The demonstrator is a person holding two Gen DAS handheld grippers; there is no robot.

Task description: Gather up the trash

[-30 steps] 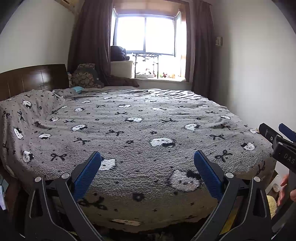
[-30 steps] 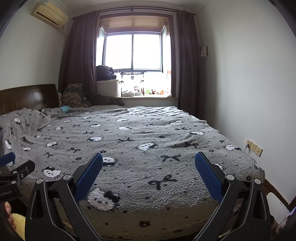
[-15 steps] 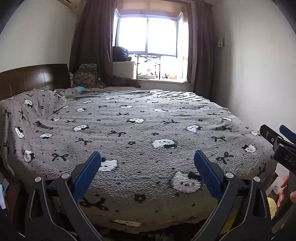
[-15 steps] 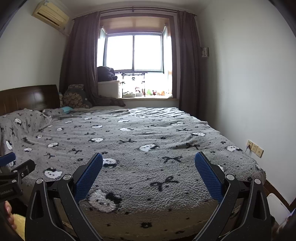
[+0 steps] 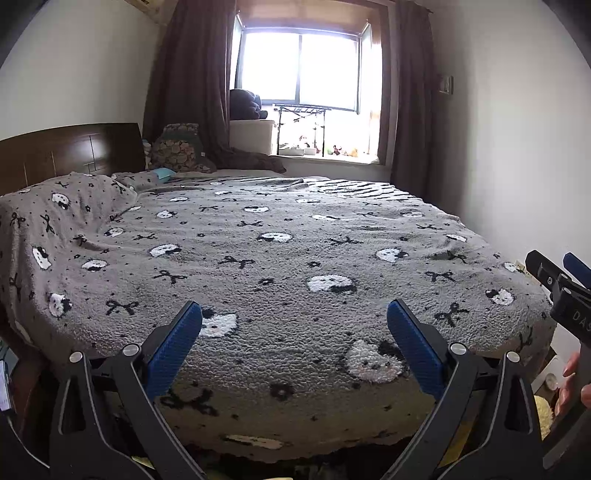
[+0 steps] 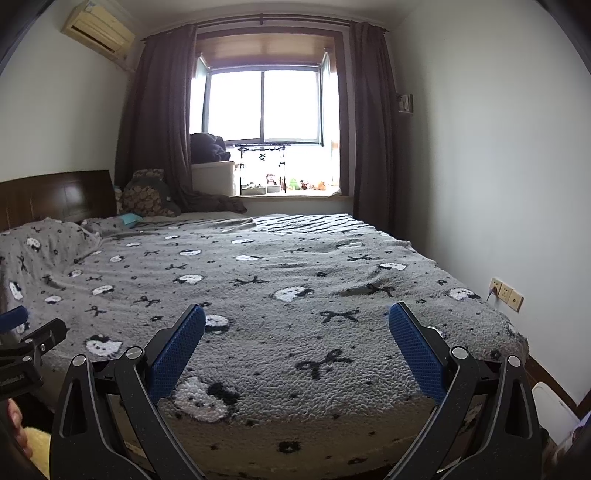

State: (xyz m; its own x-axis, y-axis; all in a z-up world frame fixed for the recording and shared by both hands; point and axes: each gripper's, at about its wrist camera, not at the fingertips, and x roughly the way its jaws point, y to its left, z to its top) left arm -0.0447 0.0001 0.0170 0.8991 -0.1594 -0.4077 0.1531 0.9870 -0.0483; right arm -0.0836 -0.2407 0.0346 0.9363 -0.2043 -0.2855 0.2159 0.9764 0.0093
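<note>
Both the left tongs point(image 5: 294, 343) and right tongs point(image 6: 297, 343) hung spread and empty at the bed's point(image 5: 295, 258) foot, with no trash visible.

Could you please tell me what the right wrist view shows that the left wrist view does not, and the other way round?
Only the right wrist view shows the whole air conditioner high on the wall and the wall sockets beside the bed. Only the left wrist view shows the right gripper from the side, at the frame's right edge. Both show the grey blanket covering the bed, the headboard, the bright window with dark curtains, and open blue pads. Neither shows clear trash.
</note>
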